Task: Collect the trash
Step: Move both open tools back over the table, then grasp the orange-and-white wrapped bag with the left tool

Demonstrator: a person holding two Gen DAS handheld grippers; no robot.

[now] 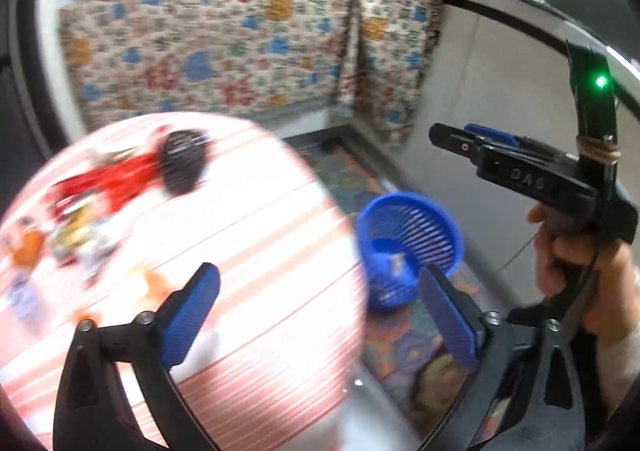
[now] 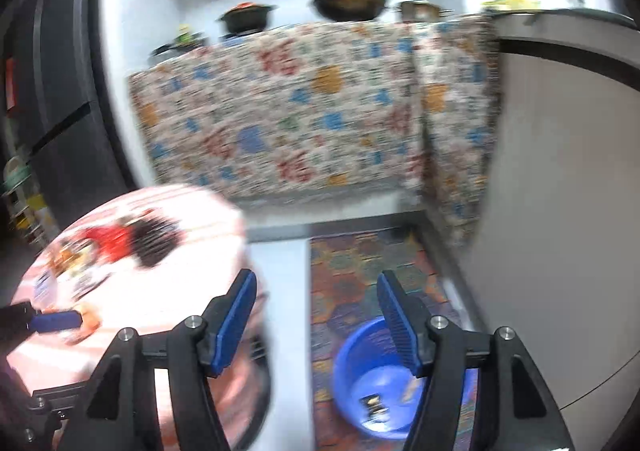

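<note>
Both my grippers, left [image 1: 316, 303] and right [image 2: 316, 325], gape empty near the bin [image 2: 360, 371]; blur risks knocking wrappers [image 1: 80, 227] off the table [image 1: 260, 231].

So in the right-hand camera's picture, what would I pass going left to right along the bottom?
Round striped table → gripper, open and empty → blue basket on the patterned rug → pale cabinet wall.

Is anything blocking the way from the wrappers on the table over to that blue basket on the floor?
Nothing visible does. The blue basket stands open-topped on the rug beside the round table, and the wrappers lie uncovered.
</note>
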